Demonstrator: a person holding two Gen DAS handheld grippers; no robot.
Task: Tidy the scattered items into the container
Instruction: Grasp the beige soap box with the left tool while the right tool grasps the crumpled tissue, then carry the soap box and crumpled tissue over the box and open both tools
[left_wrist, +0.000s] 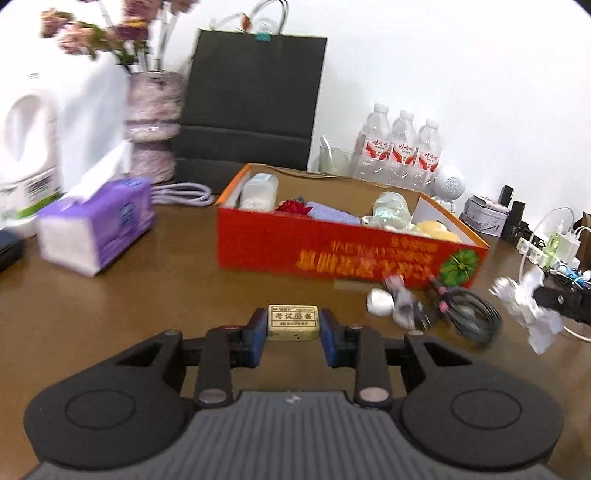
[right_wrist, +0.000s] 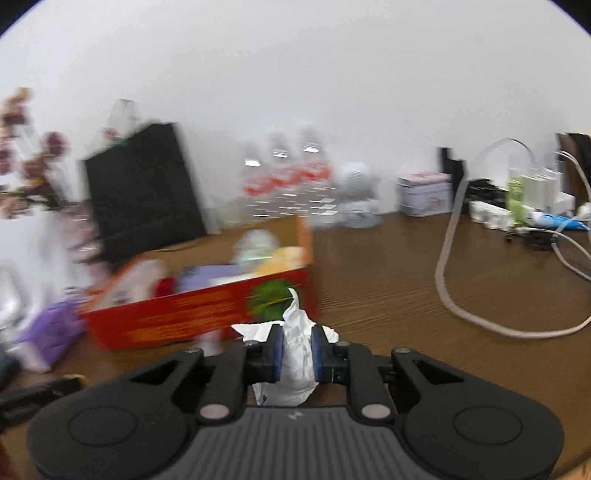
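Our left gripper (left_wrist: 293, 328) is clamped on an eraser (left_wrist: 293, 322), and our right gripper (right_wrist: 297, 350) is pinched on a crumpled tissue (right_wrist: 295, 354); both are short of the red box (left_wrist: 332, 254). The box already holds several things. A black cable (left_wrist: 469, 314) and a small white piece (left_wrist: 380, 302) wait on the table (left_wrist: 166, 295), so we judge ourselves past halfway.
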